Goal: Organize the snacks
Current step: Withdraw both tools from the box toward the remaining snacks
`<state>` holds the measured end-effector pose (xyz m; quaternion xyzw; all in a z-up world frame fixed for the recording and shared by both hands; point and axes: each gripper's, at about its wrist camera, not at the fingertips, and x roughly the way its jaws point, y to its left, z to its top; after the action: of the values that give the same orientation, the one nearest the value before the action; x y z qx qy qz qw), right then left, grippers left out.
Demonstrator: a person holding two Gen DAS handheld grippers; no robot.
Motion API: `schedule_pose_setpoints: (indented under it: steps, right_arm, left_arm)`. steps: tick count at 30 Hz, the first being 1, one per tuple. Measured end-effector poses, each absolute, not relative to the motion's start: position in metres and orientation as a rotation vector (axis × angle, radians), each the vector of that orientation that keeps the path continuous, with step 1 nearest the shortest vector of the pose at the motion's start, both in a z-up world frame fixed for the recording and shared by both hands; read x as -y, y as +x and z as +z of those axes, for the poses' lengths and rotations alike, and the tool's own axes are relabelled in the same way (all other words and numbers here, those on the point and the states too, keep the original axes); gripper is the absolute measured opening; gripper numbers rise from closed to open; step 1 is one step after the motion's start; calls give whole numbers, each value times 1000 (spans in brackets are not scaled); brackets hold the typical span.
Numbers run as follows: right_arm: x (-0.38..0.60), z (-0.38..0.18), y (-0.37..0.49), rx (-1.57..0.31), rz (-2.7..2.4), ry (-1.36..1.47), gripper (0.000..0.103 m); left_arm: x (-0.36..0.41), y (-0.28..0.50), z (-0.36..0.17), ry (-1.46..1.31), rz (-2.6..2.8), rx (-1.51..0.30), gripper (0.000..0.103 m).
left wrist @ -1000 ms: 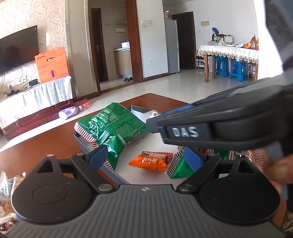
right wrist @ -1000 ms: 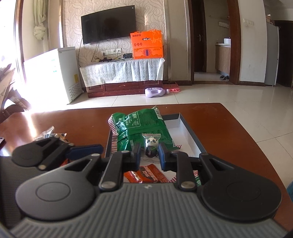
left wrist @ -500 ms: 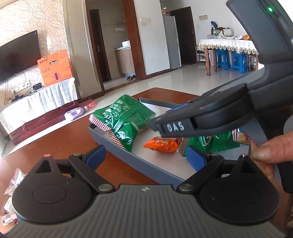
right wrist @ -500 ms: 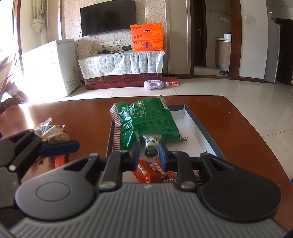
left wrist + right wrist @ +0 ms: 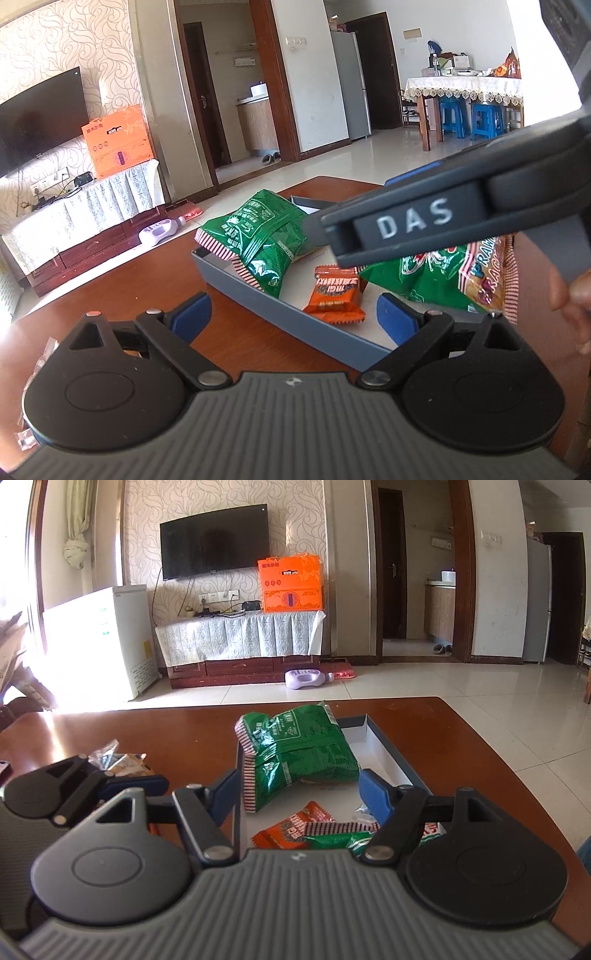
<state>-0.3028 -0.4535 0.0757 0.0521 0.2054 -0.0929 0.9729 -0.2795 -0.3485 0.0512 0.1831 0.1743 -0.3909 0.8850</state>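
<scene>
A grey tray [image 5: 295, 320] [image 5: 388, 746] sits on the brown table. It holds a green snack bag [image 5: 258, 236] [image 5: 299, 753], an orange packet [image 5: 336, 293] [image 5: 291, 830] and a second green bag [image 5: 443, 280] [image 5: 340, 840]. My left gripper [image 5: 293, 314] is open and empty, just in front of the tray's near wall. My right gripper [image 5: 299, 794] is open and empty above the tray; its side crosses the left wrist view [image 5: 443, 221]. The panda snack is not visible.
Loose wrapped snacks [image 5: 118, 760] lie on the table left of the tray, with a few at the left edge [image 5: 40, 354] of the left wrist view. The table's far edge [image 5: 332, 699] lies beyond the tray. A hand [image 5: 570, 299] holds the right gripper.
My right gripper opened and let go of the small panda snack it held over the tray. My left gripper drew back from the tray, still open.
</scene>
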Motion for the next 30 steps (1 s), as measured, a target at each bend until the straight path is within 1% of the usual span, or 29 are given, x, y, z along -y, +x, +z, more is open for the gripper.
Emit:
schedule_pose_setpoints:
  steps: [8,15,22,30]
  right_arm:
    - [436,83,-316,-401,-155,114,73]
    - [414,84,-332,-398,-105,115,73]
    - [385,79,-343,-435,-35,19,73]
    - [342,58,-327,-549,123,-103,72]
  left_arm:
    - [311,-288,54,366,-765,-363,98]
    - [269,-280,52,324,-659,-417,98]
    - [223,-280,50,247,-535,-492,98]
    - [198,-268,43,206,-449,-518,98]
